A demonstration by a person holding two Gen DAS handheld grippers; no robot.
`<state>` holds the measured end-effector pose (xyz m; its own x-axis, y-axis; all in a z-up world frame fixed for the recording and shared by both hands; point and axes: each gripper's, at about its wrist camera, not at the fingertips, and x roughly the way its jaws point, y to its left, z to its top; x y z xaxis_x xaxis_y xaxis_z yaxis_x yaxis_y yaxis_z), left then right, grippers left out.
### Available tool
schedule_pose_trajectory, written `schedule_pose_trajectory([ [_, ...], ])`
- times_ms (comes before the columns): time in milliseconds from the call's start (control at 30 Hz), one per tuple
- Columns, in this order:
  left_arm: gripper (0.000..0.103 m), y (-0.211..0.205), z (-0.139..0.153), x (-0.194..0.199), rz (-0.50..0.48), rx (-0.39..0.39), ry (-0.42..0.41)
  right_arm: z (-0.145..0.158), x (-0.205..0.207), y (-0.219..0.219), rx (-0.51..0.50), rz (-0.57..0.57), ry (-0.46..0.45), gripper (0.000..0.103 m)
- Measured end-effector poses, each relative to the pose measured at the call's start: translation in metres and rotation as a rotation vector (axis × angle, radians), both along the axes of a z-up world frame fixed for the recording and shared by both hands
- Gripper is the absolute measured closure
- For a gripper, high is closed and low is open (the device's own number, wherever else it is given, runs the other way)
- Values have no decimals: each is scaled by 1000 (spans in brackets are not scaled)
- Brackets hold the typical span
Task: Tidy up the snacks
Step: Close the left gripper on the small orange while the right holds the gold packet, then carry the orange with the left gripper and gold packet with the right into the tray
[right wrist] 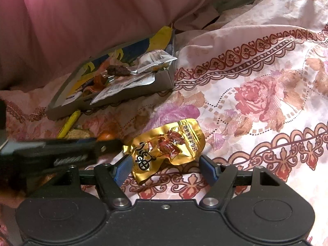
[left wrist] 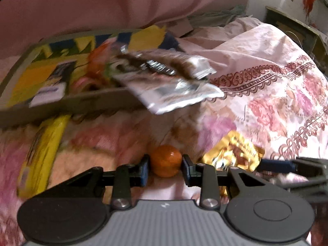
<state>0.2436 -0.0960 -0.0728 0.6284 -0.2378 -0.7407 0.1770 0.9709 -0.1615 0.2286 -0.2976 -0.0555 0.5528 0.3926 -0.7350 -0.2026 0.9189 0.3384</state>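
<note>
Snacks lie scattered on the flowered bedspread (right wrist: 256, 65), and some already sit in the shallow cardboard tray (right wrist: 114, 99) up by the pink pillow (right wrist: 82, 16). We have our left tongs (left wrist: 165, 165) set around a small orange fruit (left wrist: 166, 163), a mandarin by the look of it, and the pads seem to touch its two sides; the picture is smeared with motion, so we judge the grip as made but light. Our right tongs (right wrist: 166, 165) stand wide open over the gold foil packet (right wrist: 168, 145), with one pad just beside each end of it and neither pressing on it. To do this step well, we should keep the squeeze on the fruit gentle, since it is round and soft and may roll out or bruise. We should lift it clear of the bedspread's folds before we carry it toward the tray. A silver wrapper (left wrist: 180, 94) hangs over the tray's near edge, so we would aim for the bare, yellow-printed part of the tray and let go low. For the packet, we would close on its flatter middle, since crinkled foil slips. A yellow packet (left wrist: 41, 153) lies outside the tray's near edge, yet to be gathered.
</note>
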Motion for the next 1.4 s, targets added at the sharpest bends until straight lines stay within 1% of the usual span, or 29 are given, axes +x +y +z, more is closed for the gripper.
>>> schedule_pose_trajectory([
  [100,68,10,-2,-17,9,-9,5,2,-3,-1,9,-8,18,29],
  [200,68,13,-2,-31,-1,1,1,3,-8,-4,27,-19,54,29],
  [300,68,12,0,-34,-10,11,-2,3,-11,-3,37,-8,58,28],
  [367,67,11,0,-33,-13,13,1,-2,-6,-1,51,-6,71,27],
  [533,68,8,0,-26,-12,10,2,-10,9,-1,176,-24,63,28],
  [633,68,5,0,-22,-11,4,-1,-15,14,-8,249,-58,62,32],
  [700,68,4,-1,-19,-9,2,-1,-18,17,-13,285,-82,62,41],
  [800,68,1,-1,-16,-10,4,-2,-23,23,-18,321,-109,62,49],
  [867,68,0,-1,-15,-12,8,-3,-25,24,-15,298,-100,58,52],
  [933,68,1,-1,-16,-12,7,-3,-22,21,-7,225,-74,28,58],
  [1000,68,1,-1,-16,-11,8,-2,-17,18,2,151,-41,-12,60],
  [1033,67,1,-1,-16,-9,8,-2,-14,16,5,129,-30,-28,61],
  [1100,68,3,0,-18,-5,10,-4,-10,12,11,106,1,-61,71],
  [1233,68,6,2,-24,5,6,-3,-1,3,19,49,41,-127,78],
  [1400,68,12,12,-33,10,15,-20,9,-9,25,-1,68,-186,82],
])
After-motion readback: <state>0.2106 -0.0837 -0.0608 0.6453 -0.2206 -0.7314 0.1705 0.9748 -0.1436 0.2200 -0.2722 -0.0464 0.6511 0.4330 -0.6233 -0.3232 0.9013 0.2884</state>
